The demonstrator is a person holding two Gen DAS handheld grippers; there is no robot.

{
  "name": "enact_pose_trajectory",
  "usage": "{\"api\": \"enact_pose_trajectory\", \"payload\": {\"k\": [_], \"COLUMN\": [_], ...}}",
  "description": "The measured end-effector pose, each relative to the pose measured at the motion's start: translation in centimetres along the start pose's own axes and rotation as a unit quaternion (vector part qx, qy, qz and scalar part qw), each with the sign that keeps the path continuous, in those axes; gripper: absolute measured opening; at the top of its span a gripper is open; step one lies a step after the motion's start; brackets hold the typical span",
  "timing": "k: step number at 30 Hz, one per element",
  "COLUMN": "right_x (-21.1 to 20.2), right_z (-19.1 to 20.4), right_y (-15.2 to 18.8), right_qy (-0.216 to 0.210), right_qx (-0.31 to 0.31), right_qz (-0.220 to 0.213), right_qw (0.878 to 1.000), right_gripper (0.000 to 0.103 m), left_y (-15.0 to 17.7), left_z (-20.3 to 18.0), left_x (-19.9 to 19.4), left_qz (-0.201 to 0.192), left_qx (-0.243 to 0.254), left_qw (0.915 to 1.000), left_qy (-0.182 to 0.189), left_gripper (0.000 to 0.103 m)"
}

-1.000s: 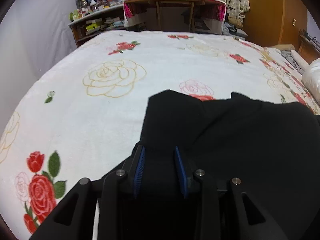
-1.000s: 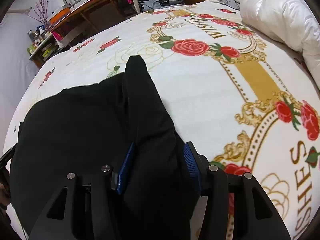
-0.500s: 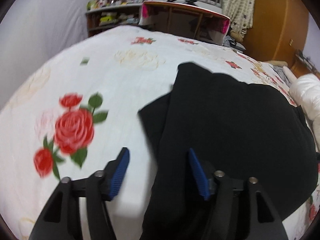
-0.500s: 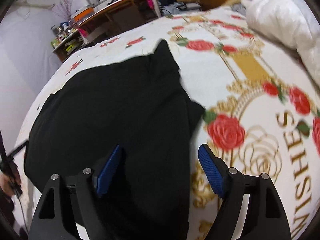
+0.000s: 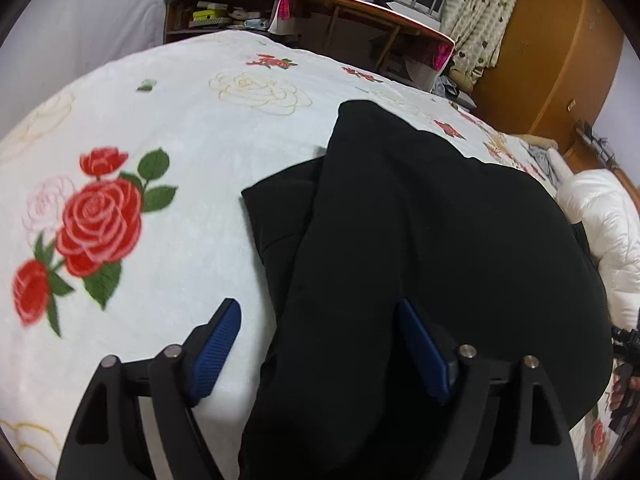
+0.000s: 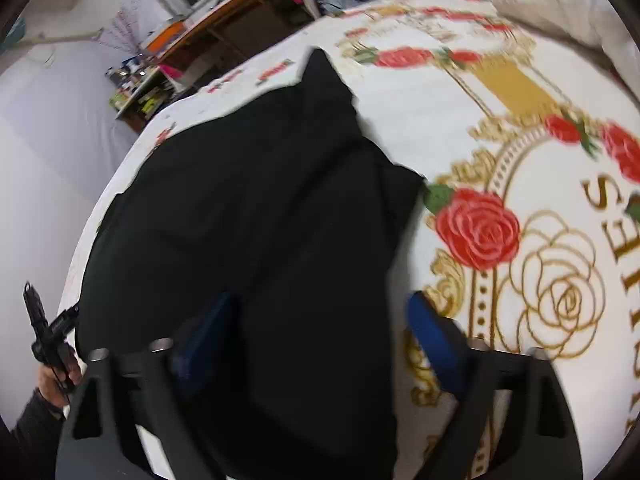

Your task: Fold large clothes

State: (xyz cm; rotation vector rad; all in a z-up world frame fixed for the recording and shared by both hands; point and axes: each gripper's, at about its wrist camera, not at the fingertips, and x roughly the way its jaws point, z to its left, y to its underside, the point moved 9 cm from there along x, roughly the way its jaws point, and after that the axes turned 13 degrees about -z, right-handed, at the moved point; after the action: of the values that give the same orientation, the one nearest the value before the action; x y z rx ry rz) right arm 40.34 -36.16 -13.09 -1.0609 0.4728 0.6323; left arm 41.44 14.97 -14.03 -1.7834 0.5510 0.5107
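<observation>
A large black garment (image 5: 432, 248) lies folded on a white bed cover (image 5: 168, 120) printed with roses. In the left wrist view my left gripper (image 5: 320, 340) hangs over the garment's left edge. Its jaws are opening, and the blue pads (image 5: 218, 344) stand apart from the cloth between them. In the right wrist view the same garment (image 6: 256, 208) fills the middle. My right gripper (image 6: 320, 332) is over its right edge, jaws opening wide, with the cloth lying loose between the blue pads (image 6: 432, 344).
A white quilted duvet (image 5: 604, 216) lies at the bed's right side. A desk (image 5: 360, 16) and cluttered shelves (image 5: 216, 12) stand beyond the bed's far edge. A hand holding the other gripper's handle (image 6: 52, 344) shows at the left of the right wrist view.
Both grippers have let go of the black cloth and opened wide. Both have drawn back along the garment, which now lies flat with its sides folded inward.
</observation>
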Motion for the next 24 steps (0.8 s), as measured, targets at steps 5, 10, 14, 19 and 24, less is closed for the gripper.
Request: {"api": "enact_pose_trajectory", "payload": {"k": [5, 10, 14, 19, 24], "right_x": [1.6, 3.0, 2.4, 3.1, 3.8], "right_z": [-0.3, -0.2, -0.1, 0.5, 2.0], "right_y": [0.2, 0.2, 1.3, 1.2, 0.8], "right_qy": [-0.017, -0.042, -0.064, -0.077, -0.071], "right_qx": [0.025, 0.050, 0.068, 0.068, 0.051], "right_qz": [0.015, 0.033, 0.034, 0.043, 0.039], "right_qw": [0.999, 0.997, 0.995, 0.994, 0.995], "right_gripper": [0.100, 0.100, 0.098, 0.096, 0.076], "left_y": [0.1, 0.9, 2.4, 1.9, 2.0], "left_z": [-0.3, -0.1, 0.1, -0.4, -0.6], "left_x": [1.3, 1.7, 0.6, 1.5, 1.4], "left_qz": [0.010, 0.015, 0.003, 0.016, 0.012], "left_qx": [-0.011, -0.048, -0.073, -0.066, -0.066], "left_qw": [0.9999, 0.9986, 0.9970, 0.9974, 0.9977], "left_qy": [0.005, 0.017, 0.024, 0.026, 0.009], "left_gripper": [0.085, 0.085, 0.085, 0.085, 0.085]}}
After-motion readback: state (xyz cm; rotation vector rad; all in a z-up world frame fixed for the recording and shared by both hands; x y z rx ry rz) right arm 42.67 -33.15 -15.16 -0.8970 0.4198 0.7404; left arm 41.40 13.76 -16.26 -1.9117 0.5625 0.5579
